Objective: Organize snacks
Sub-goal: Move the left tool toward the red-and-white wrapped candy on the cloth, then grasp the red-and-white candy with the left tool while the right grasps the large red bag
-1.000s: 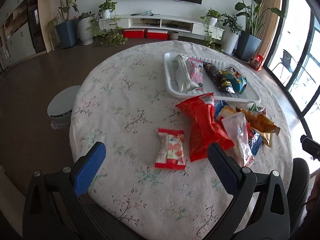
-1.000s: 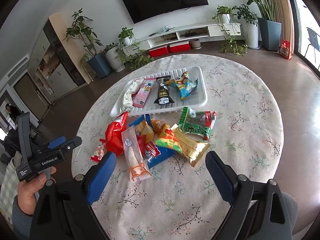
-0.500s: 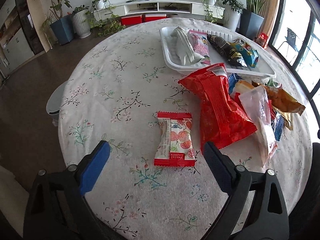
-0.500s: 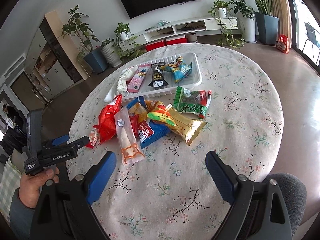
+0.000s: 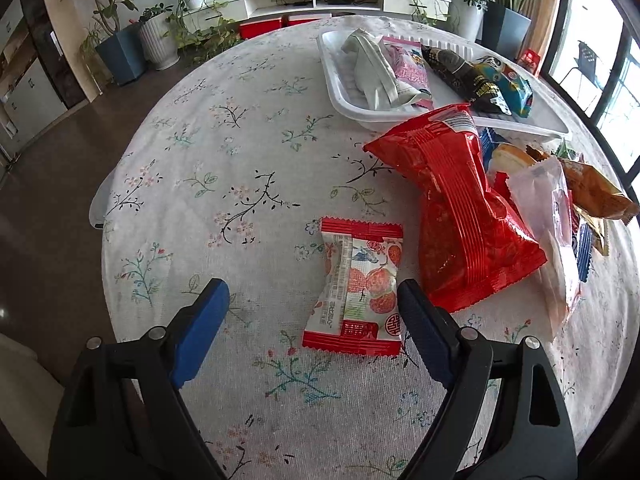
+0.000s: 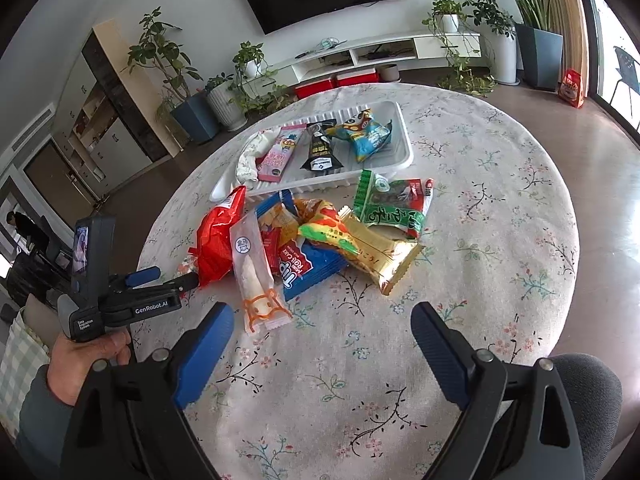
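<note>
Floral cloth covers the round desk (image 5: 224,168). Left wrist view: the left gripper (image 5: 312,296) is spread wide with nothing pressed between its blue pads, and a small red-and-white snack packet (image 5: 356,288) lies flat on the cloth between them, just beside the right-hand pad. A large red bag (image 5: 460,208) lies just right of the packet. A white tray (image 5: 340,88) farther back holds four packets.

Right wrist view: the right gripper (image 6: 322,320) is released, empty, above bare cloth. Ahead lies a heap of snacks: a clear sleeve (image 6: 256,272), a blue pack (image 6: 308,268), a gold pack (image 6: 372,248), a green pack (image 6: 392,204). The tray sits beyond the heap. A hand (image 6: 86,364) holds the left gripper at the left edge.
</note>
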`<state>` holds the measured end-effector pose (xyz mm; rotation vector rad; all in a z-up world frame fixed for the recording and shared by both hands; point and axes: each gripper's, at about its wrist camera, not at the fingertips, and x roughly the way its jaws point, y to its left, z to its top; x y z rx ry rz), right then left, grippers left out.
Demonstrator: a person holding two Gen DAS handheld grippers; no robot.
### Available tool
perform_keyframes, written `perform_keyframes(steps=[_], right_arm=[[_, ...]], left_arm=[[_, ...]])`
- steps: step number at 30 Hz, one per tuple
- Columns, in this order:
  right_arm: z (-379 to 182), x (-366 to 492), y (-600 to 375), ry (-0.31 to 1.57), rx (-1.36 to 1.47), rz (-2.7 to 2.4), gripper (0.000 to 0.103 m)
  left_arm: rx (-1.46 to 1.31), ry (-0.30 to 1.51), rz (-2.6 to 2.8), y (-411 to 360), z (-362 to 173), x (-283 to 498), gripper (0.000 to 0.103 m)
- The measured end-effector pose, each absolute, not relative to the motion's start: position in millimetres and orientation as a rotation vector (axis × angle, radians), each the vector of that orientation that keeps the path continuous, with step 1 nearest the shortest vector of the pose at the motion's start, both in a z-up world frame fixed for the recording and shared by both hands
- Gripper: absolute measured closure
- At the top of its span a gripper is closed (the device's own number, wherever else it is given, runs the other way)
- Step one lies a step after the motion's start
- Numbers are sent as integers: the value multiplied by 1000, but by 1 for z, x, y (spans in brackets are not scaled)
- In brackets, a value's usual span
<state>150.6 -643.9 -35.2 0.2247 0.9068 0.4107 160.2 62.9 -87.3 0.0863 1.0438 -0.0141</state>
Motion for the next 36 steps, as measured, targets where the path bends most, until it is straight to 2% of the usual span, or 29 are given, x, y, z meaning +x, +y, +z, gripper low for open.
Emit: perform_keyframes(steps=[2, 3, 5, 7, 8, 9, 10, 27, 36], right_arm=[[-36, 151, -643, 909, 222, 412, 10], [-37, 151, -642, 909, 220, 412, 10], [-37, 151, -641, 910, 218, 415, 10], [-37, 152, -640, 911, 218, 417, 11], [-37, 152, -640, 912, 218, 417, 11], [-37, 152, -639, 913, 218, 419, 11], [-37, 152, -639, 913, 218, 421, 11], [-30, 156, -627, 902, 196, 437, 14], [-5, 184, -558, 848, 102, 574, 17]], left_arm=[[94, 1040, -20, 61, -87, 162, 18], [94, 1038, -30, 60, -87, 163, 21], [78, 1035, -70, 58, -87, 161, 35], [80, 1034, -102, 54, -86, 162, 53], [90, 1032, -116, 51, -85, 163, 58], [96, 1032, -130, 48, -85, 163, 66], [102, 1031, -136, 46, -85, 164, 69], [35, 998, -184, 65, -76, 144, 72], [-82, 955, -178, 97, -62, 115, 72]])
